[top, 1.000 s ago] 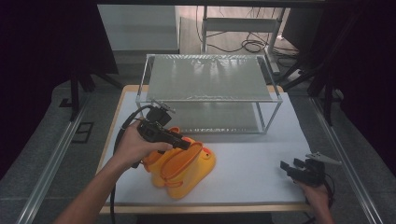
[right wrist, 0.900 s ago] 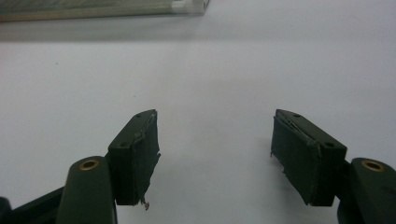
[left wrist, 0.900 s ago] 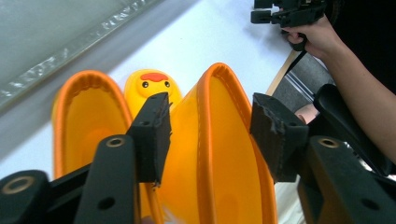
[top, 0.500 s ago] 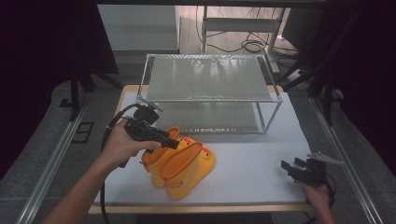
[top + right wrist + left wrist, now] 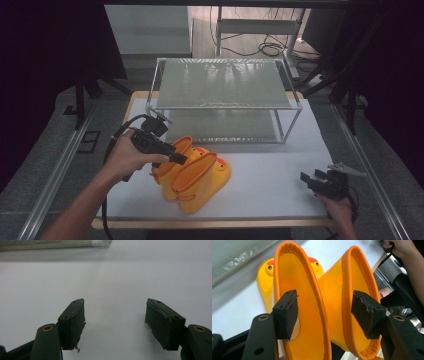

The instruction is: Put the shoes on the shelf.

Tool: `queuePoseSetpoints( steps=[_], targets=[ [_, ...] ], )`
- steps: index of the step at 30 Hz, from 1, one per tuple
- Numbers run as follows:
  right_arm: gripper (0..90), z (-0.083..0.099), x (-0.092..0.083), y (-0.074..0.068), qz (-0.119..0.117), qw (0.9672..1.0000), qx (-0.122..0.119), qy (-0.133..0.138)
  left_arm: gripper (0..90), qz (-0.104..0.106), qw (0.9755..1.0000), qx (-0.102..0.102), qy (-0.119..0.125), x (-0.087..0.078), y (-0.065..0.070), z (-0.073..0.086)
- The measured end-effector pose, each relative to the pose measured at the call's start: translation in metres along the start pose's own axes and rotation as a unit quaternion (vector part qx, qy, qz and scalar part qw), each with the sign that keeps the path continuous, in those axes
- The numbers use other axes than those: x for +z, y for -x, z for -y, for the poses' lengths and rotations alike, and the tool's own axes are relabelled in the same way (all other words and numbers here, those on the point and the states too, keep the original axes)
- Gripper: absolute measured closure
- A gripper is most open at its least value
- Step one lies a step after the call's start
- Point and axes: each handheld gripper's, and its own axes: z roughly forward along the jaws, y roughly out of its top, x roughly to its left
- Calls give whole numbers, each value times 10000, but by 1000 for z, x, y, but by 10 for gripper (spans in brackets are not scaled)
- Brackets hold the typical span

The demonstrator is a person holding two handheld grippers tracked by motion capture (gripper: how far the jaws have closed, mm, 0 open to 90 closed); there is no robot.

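Now left gripper (image 5: 324, 315) fingers just opened around boot cuffs (image 5: 332, 302), right gripper (image 5: 115, 325) unmoved, fingers apart.

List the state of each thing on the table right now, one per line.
Pair of yellow rubber duck boots: side by side on the white table, tops open.
Left gripper: open, jaws just opening, straddling the boot rims.
Right gripper: open, nothing held.
Two-tier wire-frame shelf rack: upright, both shelves bare.
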Motion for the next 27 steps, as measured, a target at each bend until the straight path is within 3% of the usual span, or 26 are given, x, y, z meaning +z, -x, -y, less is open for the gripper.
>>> queuePoseSetpoints(
  steps=[4,8,10,27],
  targets=[
    [319,0,0,0,5,10000,20,27,345,44,9999,27,-93,1,2,-2],
    [319,0,1,1,9,10000,42,28,315,-49,9998,104,-179,3,7,-3],
    [319,0,0,1,17,10000,37,22,312,-148,9996,140,-216,4,9,-4],
    [320,0,1,2,24,10000,55,12,311,-345,9983,246,-406,6,15,-5]
  ],
)
